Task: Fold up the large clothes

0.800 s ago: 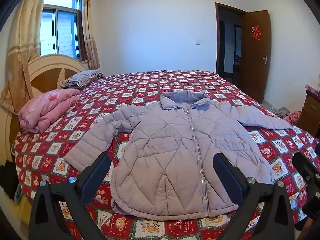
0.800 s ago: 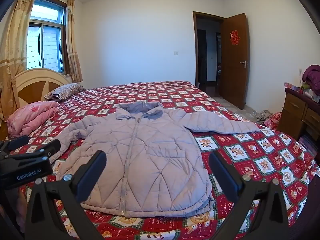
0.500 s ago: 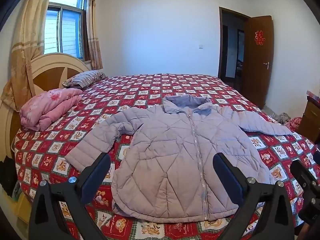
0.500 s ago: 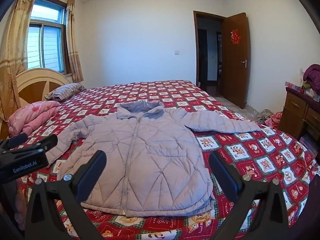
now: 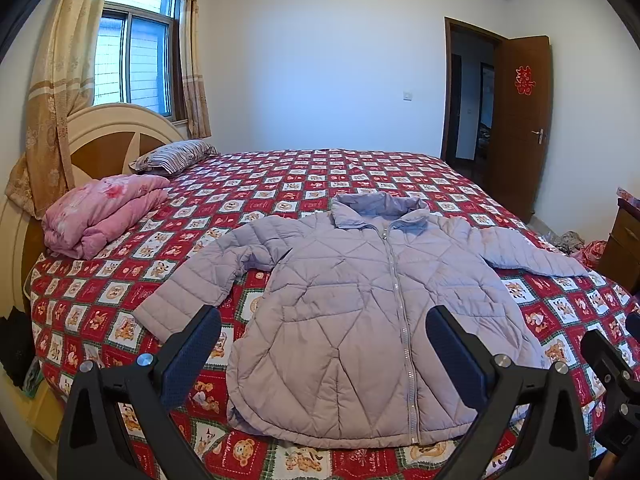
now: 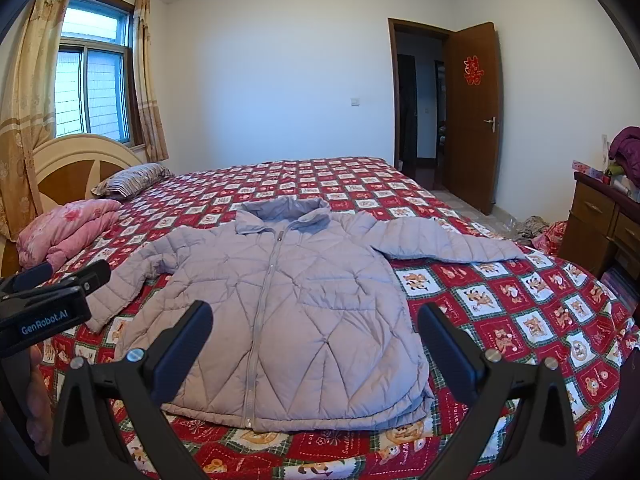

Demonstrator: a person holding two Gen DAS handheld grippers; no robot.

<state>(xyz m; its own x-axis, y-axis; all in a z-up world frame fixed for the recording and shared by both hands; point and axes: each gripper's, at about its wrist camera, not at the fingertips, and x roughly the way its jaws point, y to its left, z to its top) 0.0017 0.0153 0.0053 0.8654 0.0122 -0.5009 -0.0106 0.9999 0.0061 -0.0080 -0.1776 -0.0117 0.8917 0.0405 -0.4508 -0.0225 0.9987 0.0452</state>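
Room: a white-walled bedroom with a curtained window point(image 5: 136, 68) behind the headboard point(image 5: 100, 140) and a brown door point(image 6: 474, 116) standing open on the far right, a red paper ornament point(image 6: 473, 71) stuck on it.
Bed: a wide bed covered by a red patchwork bedspread point(image 5: 328, 176) printed with small cartoon squares; it carries everything of note.
Jacket: a pale lilac quilted jacket point(image 5: 360, 304) lies flat on the near half of the bed, front up, zip closed, collar toward the far wall, hem toward the near edge.
Sleeves: both are spread out sideways; the one toward the headboard bends down along the bedspread, the one toward the door reaches nearly to the bed's edge.
Near the headboard: a folded pink quilt point(image 5: 100, 212) and, farther back, a striped pillow point(image 5: 172, 156), both well apart from the jacket.
Dresser: a wooden dresser point(image 6: 600, 220) stands right of the bed, its drawers closed; on top sit a purple garment point(image 6: 628, 152) and some small items too small to make out.
Floor: crumpled clothing or bags lie between the dresser and the door.
Left tool point(image 5: 322, 340): held above the jacket's hem, tilted downward, jaws spread wide, nothing between them, touching nothing.
Right tool point(image 6: 316, 332): likewise above the hem, jaws wide apart and empty; in its view the left tool's side shows at the left edge with a hand point(image 6: 40, 396) beneath it.
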